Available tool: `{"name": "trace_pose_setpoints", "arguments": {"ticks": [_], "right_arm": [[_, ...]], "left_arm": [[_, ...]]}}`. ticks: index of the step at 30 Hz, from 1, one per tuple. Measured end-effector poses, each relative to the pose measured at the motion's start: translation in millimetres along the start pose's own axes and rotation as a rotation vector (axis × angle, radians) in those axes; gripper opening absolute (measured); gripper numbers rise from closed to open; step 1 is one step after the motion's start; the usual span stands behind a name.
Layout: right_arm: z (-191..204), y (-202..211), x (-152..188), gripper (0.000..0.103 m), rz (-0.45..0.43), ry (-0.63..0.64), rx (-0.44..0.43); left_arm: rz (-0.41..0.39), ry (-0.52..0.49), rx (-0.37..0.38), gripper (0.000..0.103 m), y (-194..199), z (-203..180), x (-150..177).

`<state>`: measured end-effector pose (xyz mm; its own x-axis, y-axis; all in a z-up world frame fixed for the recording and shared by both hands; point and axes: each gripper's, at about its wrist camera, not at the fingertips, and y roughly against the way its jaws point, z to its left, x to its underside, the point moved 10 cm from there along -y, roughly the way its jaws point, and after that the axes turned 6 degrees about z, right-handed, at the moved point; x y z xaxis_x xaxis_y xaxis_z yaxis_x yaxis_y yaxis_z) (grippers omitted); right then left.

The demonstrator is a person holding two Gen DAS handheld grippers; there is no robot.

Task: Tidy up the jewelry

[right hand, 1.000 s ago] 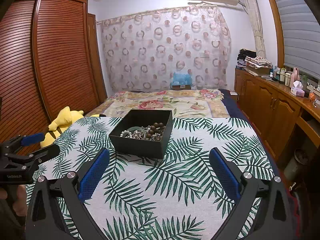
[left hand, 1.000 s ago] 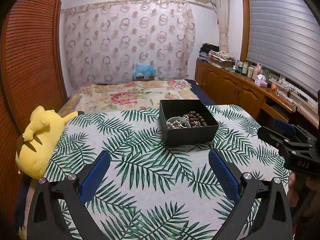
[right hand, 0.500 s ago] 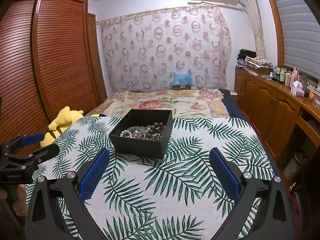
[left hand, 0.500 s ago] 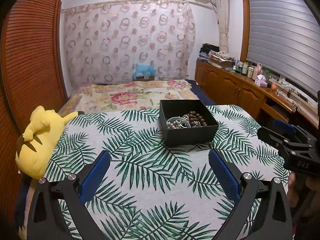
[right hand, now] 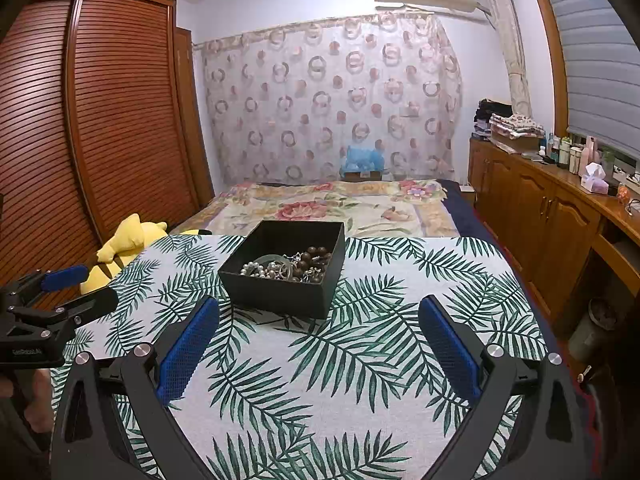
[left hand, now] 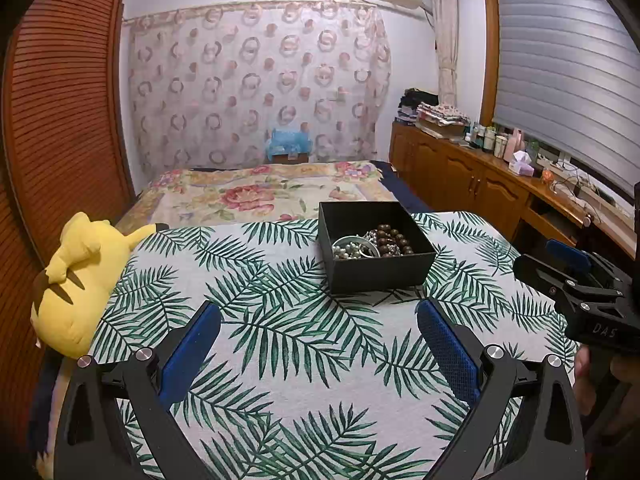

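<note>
Black box (left hand: 376,268): square, matte, lidless; set on tabletop (left hand: 280,320) toward far edge, on leaf-print woven cloth.
Contents: brown bead bracelet (left hand: 390,238), round dull wooden-looking beads; pearl strand (left hand: 348,249), small pale glossy beads; silvery chain pieces tangled between, too small to sort.
Left tool (left hand: 318,322): fingers spread wide, blue textured pads, black frame, nothing gripped; held above near part of tabletop, well apart from box.
Right tool (right hand: 318,322): fingers likewise spread wide, nothing gripped, box just ahead between pad tips.
Left wrist view only: right tool (left hand: 576,280) seen from side at right edge; yellow plush toy (left hand: 76,280) in full, soft, rounded.
Right wrist view only: left tool (right hand: 60,292) at left edge; louvred brown wardrobe (right hand: 100,120); box's nearer corner (right hand: 280,292).
Both: floral bedspread (right hand: 332,208), ring-patterned curtain (right hand: 332,100).
</note>
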<state>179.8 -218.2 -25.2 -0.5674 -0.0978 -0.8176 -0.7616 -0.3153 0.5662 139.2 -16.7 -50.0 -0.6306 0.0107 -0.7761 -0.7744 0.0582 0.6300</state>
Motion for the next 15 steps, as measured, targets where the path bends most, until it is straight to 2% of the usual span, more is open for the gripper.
{"name": "trace_pose_setpoints", "arguments": {"ticks": [15], "right_arm": [[1.2,0.3,-0.2,0.1,-0.001,0.001,0.0]], "left_arm": [[0.003,0.004,-0.001,0.095,0.9,0.0,-0.4]]}}
